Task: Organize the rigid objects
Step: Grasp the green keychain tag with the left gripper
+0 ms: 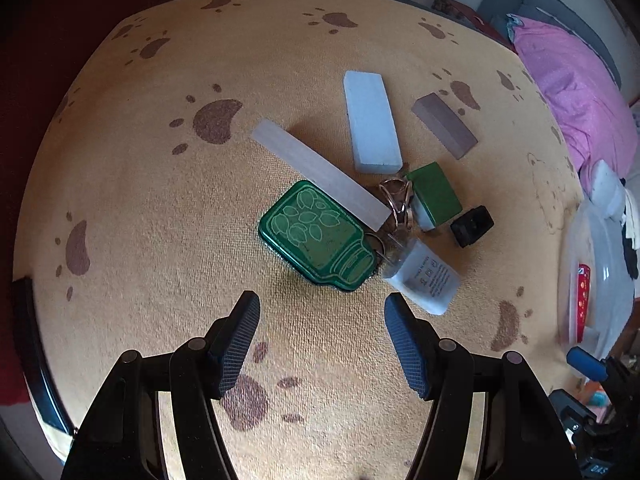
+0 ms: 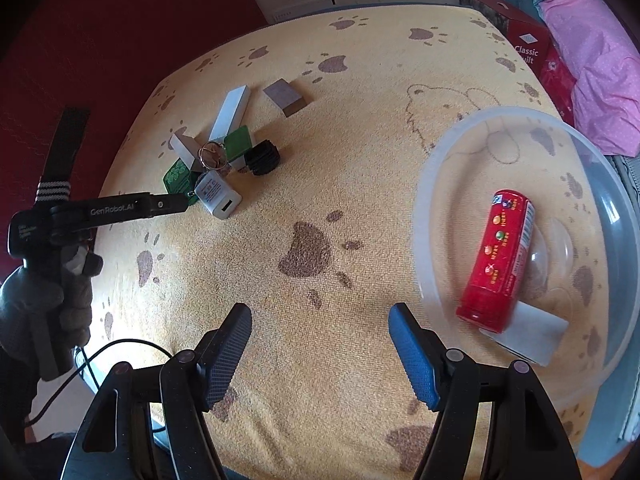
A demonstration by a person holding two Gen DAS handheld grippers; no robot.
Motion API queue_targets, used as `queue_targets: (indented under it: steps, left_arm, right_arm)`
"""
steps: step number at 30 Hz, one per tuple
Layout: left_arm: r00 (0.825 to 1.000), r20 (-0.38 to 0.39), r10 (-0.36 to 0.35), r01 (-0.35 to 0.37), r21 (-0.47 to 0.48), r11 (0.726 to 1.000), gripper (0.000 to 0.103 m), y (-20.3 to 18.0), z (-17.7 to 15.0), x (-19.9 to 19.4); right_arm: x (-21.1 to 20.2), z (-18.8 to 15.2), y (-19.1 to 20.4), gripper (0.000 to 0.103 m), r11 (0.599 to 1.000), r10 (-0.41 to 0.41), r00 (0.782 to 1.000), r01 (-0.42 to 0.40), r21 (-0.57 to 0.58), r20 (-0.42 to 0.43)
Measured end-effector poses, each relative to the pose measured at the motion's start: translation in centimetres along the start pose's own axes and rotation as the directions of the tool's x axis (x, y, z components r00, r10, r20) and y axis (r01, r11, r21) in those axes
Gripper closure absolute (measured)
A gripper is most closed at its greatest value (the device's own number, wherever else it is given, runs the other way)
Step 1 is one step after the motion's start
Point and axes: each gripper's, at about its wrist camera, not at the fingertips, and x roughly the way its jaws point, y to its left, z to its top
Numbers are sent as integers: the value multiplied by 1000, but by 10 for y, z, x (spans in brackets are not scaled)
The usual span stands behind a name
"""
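A pile of small objects lies on the yellow paw-print cloth: a green tin [image 1: 320, 236], a long white bar [image 1: 316, 172], a pale blue block [image 1: 372, 120], a brown block [image 1: 444, 125], a green-and-white block [image 1: 434, 196], a black cube [image 1: 472, 226], a white charger [image 1: 424, 280] and metal rings [image 1: 396, 200]. My left gripper [image 1: 322, 336] hangs open just in front of the tin, nothing between its fingers. My right gripper [image 2: 320, 350] is open and empty over bare cloth, left of a clear bowl [image 2: 440, 184] holding a red tube [image 2: 498, 260] and a white block [image 2: 532, 334].
The pile [image 2: 224, 160] lies far left in the right wrist view, with the left gripper [image 2: 176, 202] and a gloved hand [image 2: 44, 300] beside it. A pink pillow [image 1: 572, 92] and a red box [image 2: 528, 52] lie past the cloth's right edge. A cable [image 2: 100, 356] trails at the near left.
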Motion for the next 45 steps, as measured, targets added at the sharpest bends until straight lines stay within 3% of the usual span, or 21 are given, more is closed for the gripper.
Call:
queue_targets:
  steps: [12, 23, 25, 26, 27, 31, 42, 45]
  left_arm:
    - [1000, -6, 3, -2, 143, 990, 30, 0, 21, 19]
    - [999, 24, -42, 37, 177, 984, 30, 7, 25, 19]
    - [998, 25, -50, 45, 172, 984, 34, 10, 23, 17]
    - [998, 25, -51, 46, 164, 985, 48, 13, 22, 15]
    - [999, 29, -41, 36, 156, 987, 53, 17, 21, 13]
    - [997, 19, -73, 71, 98, 993, 63, 30, 19, 9]
    - [997, 6, -82, 81, 60, 995, 63, 45, 11, 2]
    - [995, -1, -100, 100, 18, 995, 59, 52, 12, 0]
  right_arm:
    - [17, 9, 20, 29, 1000, 8, 999, -7, 14, -34]
    - [35, 24, 49, 29, 999, 33, 999, -34, -24, -41]
    - [38, 28, 53, 29, 999, 37, 999, -38, -32, -39]
    - [39, 30, 54, 29, 999, 37, 999, -38, -32, -38]
    - [41, 33, 56, 29, 999, 37, 999, -38, -32, -35]
    - [48, 44, 65, 29, 998, 39, 999, -40, -42, -27]
    - [76, 77, 95, 29, 991, -2, 1000, 1, -135, -4]
    - [85, 82, 100, 29, 990, -7, 1000, 6, -144, -9]
